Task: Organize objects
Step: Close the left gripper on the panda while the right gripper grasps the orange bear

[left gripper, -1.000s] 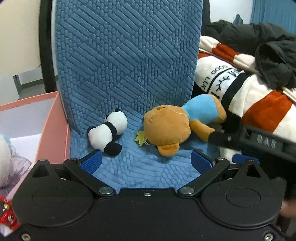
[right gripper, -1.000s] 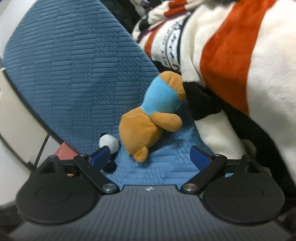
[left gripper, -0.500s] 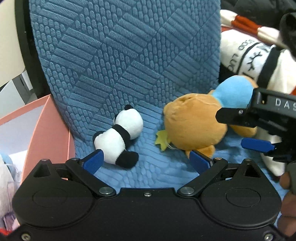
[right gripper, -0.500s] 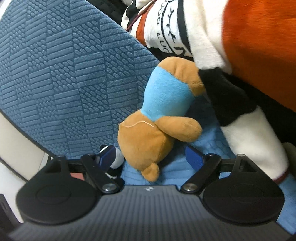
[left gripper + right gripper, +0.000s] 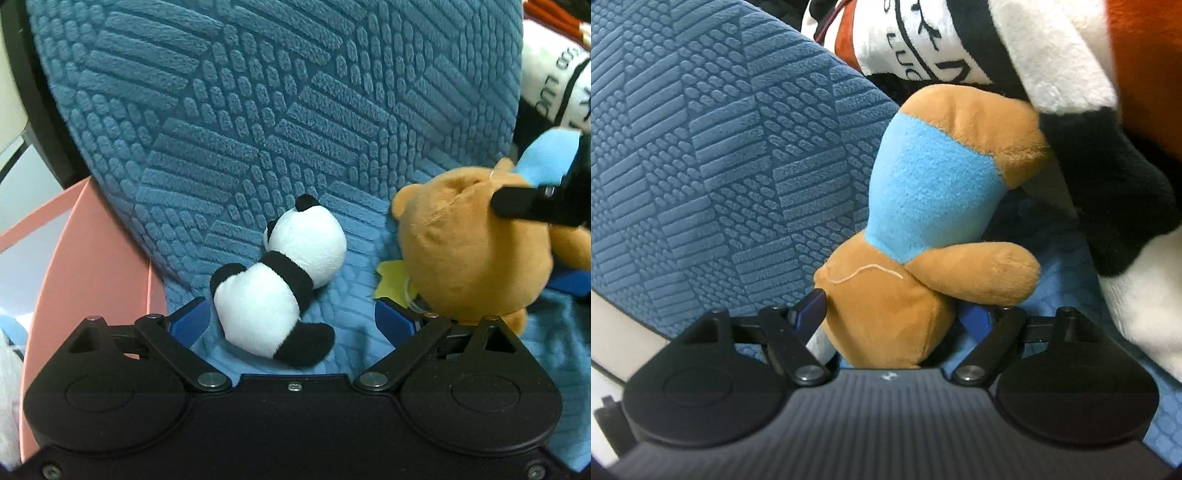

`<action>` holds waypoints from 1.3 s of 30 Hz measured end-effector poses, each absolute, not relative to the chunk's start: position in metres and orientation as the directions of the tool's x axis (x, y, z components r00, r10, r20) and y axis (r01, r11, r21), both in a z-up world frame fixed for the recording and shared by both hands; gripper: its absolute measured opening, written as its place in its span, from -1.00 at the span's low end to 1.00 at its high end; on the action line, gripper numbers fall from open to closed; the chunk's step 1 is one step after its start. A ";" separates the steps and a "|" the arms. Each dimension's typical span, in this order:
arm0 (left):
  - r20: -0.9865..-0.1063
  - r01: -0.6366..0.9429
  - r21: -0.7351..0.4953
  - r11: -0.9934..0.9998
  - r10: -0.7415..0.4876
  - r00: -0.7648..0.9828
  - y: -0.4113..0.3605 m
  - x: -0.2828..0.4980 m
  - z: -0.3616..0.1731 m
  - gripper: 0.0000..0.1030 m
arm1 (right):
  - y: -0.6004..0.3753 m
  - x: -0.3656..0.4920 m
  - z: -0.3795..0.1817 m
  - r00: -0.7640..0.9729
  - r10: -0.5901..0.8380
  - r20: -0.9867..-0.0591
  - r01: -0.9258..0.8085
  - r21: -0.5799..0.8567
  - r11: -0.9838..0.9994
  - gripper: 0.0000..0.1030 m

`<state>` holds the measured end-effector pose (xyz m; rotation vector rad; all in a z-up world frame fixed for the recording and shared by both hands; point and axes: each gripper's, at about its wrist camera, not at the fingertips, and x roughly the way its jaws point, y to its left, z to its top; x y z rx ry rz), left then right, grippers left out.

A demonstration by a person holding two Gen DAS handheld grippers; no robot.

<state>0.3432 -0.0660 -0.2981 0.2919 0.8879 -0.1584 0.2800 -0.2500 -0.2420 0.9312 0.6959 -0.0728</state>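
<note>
I have the left gripper [image 5: 288, 317] jaws apart around the soft, light panda [image 5: 280, 280] on the blue cushion [image 5: 258, 110] — right gripper [image 5: 897, 314] jaws just closing around the squashy bear [image 5: 886, 306] head, pad contact unclear.

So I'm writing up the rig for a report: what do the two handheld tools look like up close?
The left tool and the right tool look alike: a black body with two round raised discs, black linkage bars on silver pivot pins, and blue fingertip pads. The right one's body is finely ribbed, with a small mark at its front edge; the left one's is smooth, with screws.
</note>
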 end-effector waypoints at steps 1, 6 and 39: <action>-0.784 0.261 0.196 0.945 -0.009 0.621 -0.067 0.346 -0.301 0.86 | -0.251 0.282 -0.243 0.781 0.232 -0.579 0.349 0.714 0.608 0.57; -0.793 0.268 0.223 0.937 0.015 0.609 -0.073 0.359 -0.312 0.83 | -0.252 0.292 -0.248 0.780 0.238 -0.579 0.355 0.722 0.593 0.57; -0.798 0.167 0.122 0.978 -0.003 0.602 -0.052 0.362 -0.307 0.16 | -0.273 0.313 -0.225 0.684 0.332 -0.650 0.281 0.654 0.702 0.11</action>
